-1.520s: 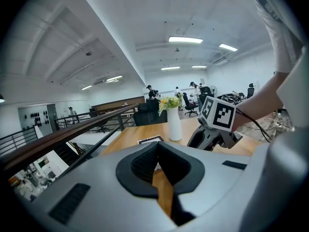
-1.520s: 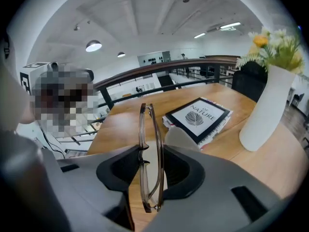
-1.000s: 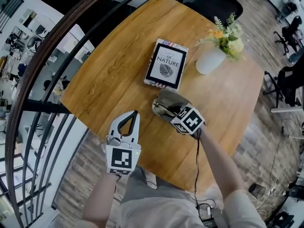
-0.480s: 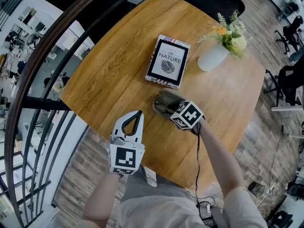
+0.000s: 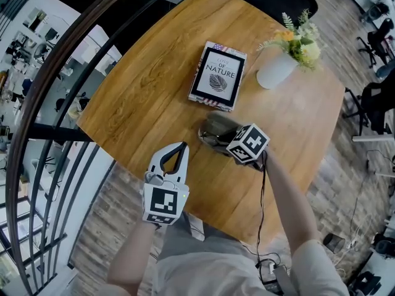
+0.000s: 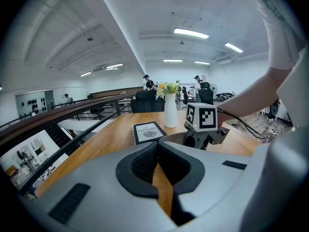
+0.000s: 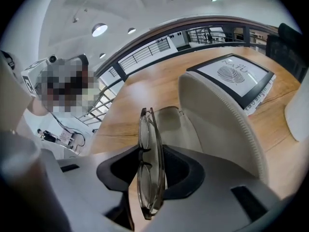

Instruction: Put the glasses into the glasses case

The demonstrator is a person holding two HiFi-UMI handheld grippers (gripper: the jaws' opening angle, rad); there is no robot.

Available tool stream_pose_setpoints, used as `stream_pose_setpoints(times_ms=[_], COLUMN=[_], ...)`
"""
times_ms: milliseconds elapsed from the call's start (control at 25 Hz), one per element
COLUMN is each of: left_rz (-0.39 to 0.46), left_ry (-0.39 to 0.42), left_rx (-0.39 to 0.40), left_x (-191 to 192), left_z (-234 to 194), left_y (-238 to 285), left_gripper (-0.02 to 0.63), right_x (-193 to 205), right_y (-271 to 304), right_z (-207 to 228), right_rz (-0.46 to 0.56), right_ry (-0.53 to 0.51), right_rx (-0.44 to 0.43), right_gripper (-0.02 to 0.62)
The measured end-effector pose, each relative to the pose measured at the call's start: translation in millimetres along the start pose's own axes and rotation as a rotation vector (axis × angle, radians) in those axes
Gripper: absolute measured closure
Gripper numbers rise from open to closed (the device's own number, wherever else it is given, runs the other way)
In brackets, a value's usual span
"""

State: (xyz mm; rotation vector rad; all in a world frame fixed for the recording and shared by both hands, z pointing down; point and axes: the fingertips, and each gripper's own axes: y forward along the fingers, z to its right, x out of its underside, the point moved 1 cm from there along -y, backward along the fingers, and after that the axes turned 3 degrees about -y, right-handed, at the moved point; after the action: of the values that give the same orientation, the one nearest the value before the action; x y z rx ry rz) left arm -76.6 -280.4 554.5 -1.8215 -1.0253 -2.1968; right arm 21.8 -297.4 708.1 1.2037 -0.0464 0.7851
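Pinching folded glasses [image 7: 149, 164], seemingly just above case [image 7: 218, 122]

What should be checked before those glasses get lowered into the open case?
1. Fingers of the right gripper clamp the folded glasses: ok.
2. The glasses case is open, lid up: ok.
3. Case interior free of other things: ok in the part that shows.
4. Glasses centred over the opening: cannot tell; the gripper's cube hides this in the head view.
5. The left gripper is shut, empty and apart from the case: ok.
6. The book and vase are clear of the case: ok.
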Motion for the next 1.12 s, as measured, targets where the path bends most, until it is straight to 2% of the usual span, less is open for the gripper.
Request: stream_pose_setpoints(times_ms=[360,520,680,880,1120], left_rz=[-0.026,-0.039,-0.031,-0.018,0.029], left_ry=[-0.036,-0.051,-0.029,-0.012,-0.019], left_rx=[0.018,0.022,0.032,0.026,0.007], left_x=[11.1,16.2,9.9,-0.5,-30.5], left_z=[13.4,16.8,17.2,12.2,0.2], left_y=[4.4,4.0,3.9,-0.4,-9.8], left_gripper=[0.589,0.591,0.591,0.591,0.59], right_x=[-6.3,-15.6,-20.2,-31.7,-58.0], right_y=[-9.8,-18.9,-30.9,-56.7,-109.4], right_z=[14.4,18.2,19.0,13.7,6.8], right_rz=[0.034,0.071,0.088,0.134,0.271], right_ry=[-0.023,-0.045,-0.058,-0.055,-0.011], right_rx=[0.139,0.193,0.225,0.273,0.4], right_gripper=[0.348,0.342,0.342,0.361,0.465])
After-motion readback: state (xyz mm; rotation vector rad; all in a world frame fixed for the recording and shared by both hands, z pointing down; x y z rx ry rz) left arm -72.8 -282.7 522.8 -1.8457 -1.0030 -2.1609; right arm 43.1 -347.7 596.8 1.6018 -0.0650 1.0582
